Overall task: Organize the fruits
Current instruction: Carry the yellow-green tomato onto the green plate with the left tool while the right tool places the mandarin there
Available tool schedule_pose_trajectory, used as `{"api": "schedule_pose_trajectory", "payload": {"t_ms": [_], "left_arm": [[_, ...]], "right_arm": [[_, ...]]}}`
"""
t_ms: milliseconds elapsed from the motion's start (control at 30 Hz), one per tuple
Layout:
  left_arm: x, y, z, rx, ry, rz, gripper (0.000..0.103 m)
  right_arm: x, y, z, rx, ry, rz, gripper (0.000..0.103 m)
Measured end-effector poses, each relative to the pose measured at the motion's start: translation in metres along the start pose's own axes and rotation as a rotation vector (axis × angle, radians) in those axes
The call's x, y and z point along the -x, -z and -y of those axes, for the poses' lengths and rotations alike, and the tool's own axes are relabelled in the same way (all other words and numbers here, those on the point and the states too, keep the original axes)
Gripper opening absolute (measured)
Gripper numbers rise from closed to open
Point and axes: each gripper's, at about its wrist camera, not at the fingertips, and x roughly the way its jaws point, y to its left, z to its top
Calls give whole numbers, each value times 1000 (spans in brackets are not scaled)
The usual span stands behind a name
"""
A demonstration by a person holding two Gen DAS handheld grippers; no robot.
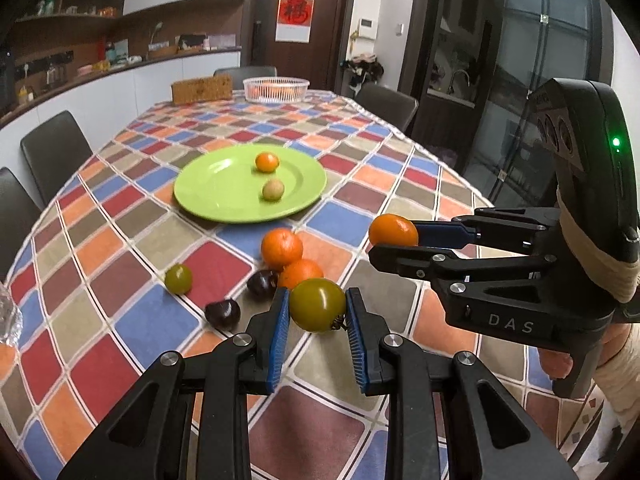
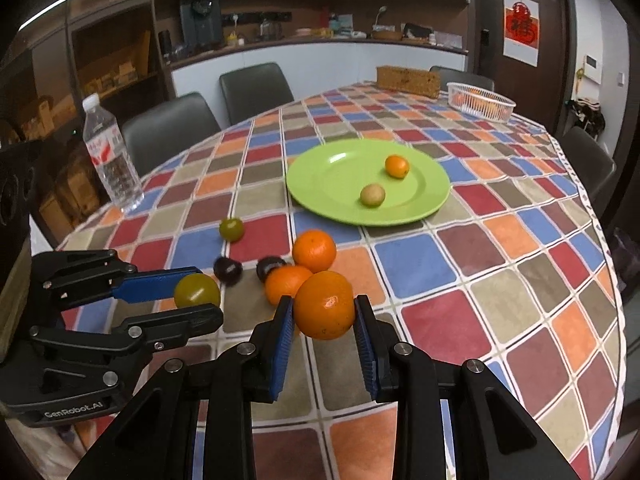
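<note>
I am holding a smooth, round olive-green fruit [image 1: 317, 310] in the left tool [image 1: 317, 322], its ribbed blue pads clamping both sides above the table [image 1: 400, 152]. I am gripping a dimpled orange [image 2: 324, 305] in the right tool [image 2: 324, 322] likewise. A glossy green plate [image 1: 224, 196] is carrying two small round fruits beyond the checkered cloth's loose fruit.
</note>
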Motion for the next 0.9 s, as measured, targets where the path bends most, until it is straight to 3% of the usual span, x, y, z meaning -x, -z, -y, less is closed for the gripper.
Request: {"api": "schedule_pose_trajectory", "payload": {"t_ms": [433, 900], "left_arm": [[27, -27, -8, -17, -13, 114, 28], [22, -72, -35, 5, -47, 184, 27]], "right_arm": [[26, -28, -5, -44, 34, 109, 31], [19, -71, 4, -92, 71, 174, 31]]}}
